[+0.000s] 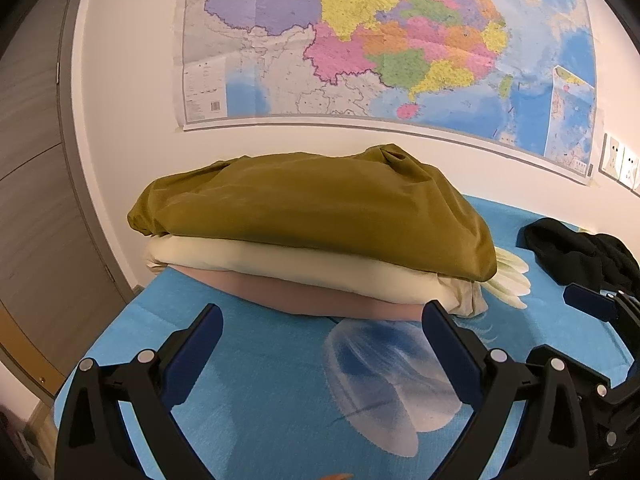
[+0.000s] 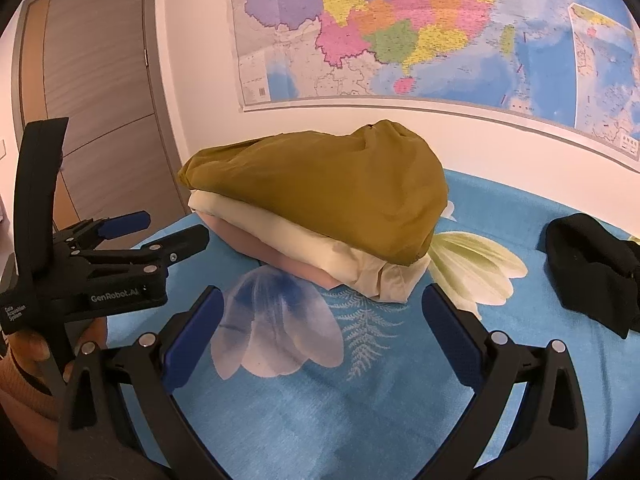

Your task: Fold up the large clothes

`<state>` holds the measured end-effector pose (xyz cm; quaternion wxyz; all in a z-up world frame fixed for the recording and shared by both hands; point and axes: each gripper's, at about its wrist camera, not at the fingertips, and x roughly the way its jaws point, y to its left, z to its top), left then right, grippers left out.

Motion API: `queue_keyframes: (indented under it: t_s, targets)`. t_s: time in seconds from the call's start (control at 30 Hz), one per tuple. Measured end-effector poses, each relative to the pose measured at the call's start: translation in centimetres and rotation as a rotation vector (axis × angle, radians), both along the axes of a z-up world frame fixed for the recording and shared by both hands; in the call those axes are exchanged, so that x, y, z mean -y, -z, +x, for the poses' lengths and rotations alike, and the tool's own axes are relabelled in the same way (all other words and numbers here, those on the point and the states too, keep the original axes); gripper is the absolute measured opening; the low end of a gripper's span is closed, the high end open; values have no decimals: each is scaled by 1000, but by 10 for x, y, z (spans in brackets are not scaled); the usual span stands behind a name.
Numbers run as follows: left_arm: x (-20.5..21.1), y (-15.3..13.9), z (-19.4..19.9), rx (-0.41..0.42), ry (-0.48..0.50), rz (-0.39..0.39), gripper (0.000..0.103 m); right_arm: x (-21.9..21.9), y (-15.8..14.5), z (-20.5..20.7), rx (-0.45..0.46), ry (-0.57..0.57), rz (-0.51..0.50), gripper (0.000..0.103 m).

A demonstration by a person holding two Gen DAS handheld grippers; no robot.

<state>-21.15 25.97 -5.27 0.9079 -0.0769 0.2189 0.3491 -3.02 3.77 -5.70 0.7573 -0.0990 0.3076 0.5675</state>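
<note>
Left hand-held gripper (image 1: 322, 320): jaws spread wide, nothing between them, hovering over the blue flower-print bed sheet (image 1: 280, 400). Right hand-held gripper (image 2: 322, 312): jaws also wide apart and empty, above the same sheet. In the right wrist view the left hand-held gripper shows at 9 o'clock, side-on, with a hand (image 2: 28, 360) on its grip; its jaws are parted there too. In the left wrist view part of the right hand-held gripper pokes in at 3 o'clock. Just ahead of both, at 12 o'clock, sits the folded stack on the bed: olive-mustard garment (image 1: 312, 208) on top, cream garment (image 1: 280, 260) under it, pinkish-beige garment (image 1: 320, 300) at the bottom touching the sheet. The top piece bulges and overhangs the lower two at the right end. Neither gripper touches the stack. A crumpled black garment (image 2: 592, 268) lies unfolded at 3 o'clock, apart from the stack. Behind the bed is a white wall with a large coloured map (image 1: 380, 40) at 12 o'clock, a wood-tone door (image 2: 92, 100) at 10 o'clock, and wall sockets (image 1: 622, 164) at 2 o'clock in the left view.
</note>
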Motion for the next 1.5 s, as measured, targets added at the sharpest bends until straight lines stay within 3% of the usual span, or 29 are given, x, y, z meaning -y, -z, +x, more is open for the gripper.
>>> queue_keyframes:
  t_s: [1.5]
  targets:
    - [7,2,-3,3,34,0,96,7,-3,-1,-9,6,2,98]
